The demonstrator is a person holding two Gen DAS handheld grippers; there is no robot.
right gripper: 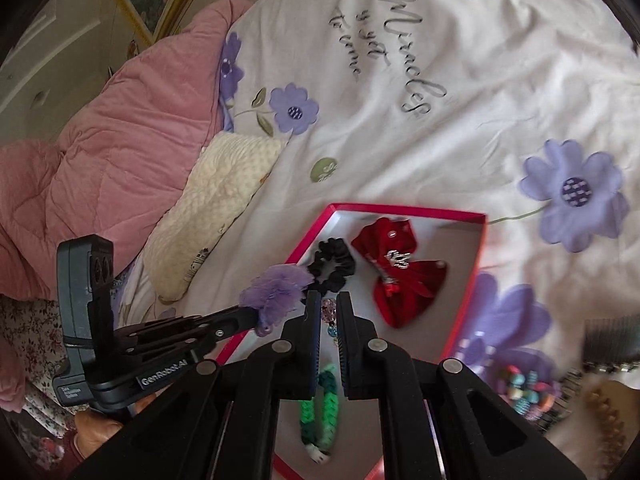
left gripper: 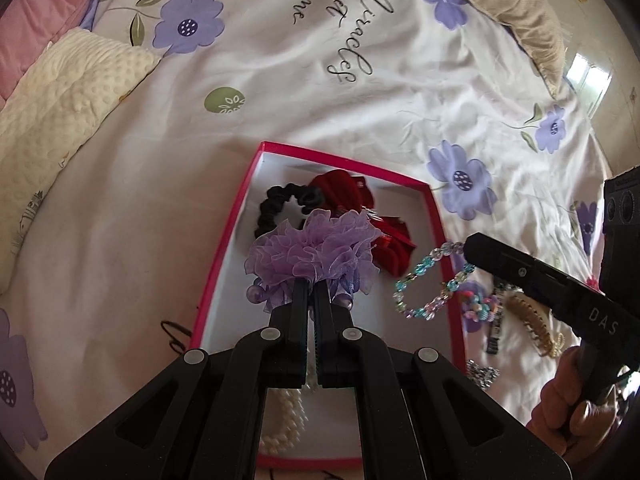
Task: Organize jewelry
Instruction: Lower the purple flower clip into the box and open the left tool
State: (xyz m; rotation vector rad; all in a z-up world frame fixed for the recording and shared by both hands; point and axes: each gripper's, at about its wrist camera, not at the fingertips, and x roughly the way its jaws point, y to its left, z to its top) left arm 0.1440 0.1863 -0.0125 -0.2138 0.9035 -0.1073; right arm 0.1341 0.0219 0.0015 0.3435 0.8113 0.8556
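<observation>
Shallow open box with pink-red rim and white inside [left gripper: 435,216] [right gripper: 464,312] sits on the bed, on a white bedsheet with purple flower print and black script lettering [left gripper: 280,92] [right gripper: 400,152]. Inside the box: black fabric scrunchie [left gripper: 276,208] [right gripper: 334,266], red velvet bow with a silver charm [left gripper: 352,196] [right gripper: 400,276], white pearl bead strand [left gripper: 286,416] near the front wall, green chain-link bracelet [right gripper: 322,404] in the right wrist view.

Left tool [left gripper: 311,286] [right gripper: 250,314] is clamped shut on a frilly lilac organza scrunchie with purple beads [left gripper: 316,252] [right gripper: 276,290], held over the box, above its left side.

Right tool [right gripper: 329,300] [left gripper: 466,246] is nearly closed, pinching a clear bead bracelet with blue and pink crystals [left gripper: 432,280] [right gripper: 329,308]; the loop hangs across the box's right wall. A hand [left gripper: 560,396] grips that tool's handle.

On the sheet right of the box, outside it: multicolour beaded bracelet [left gripper: 478,304] [right gripper: 524,394], gold-tone claw hair clip [left gripper: 532,320] [right gripper: 604,416], dark strap-like piece [left gripper: 494,328], sparkly silver piece [left gripper: 482,374]; details blurred.

Further out: cream dotted-texture pillow [left gripper: 60,116] [right gripper: 224,196], pink quilted blanket [left gripper: 36,20] [right gripper: 100,132], beige cushion [left gripper: 508,12].
</observation>
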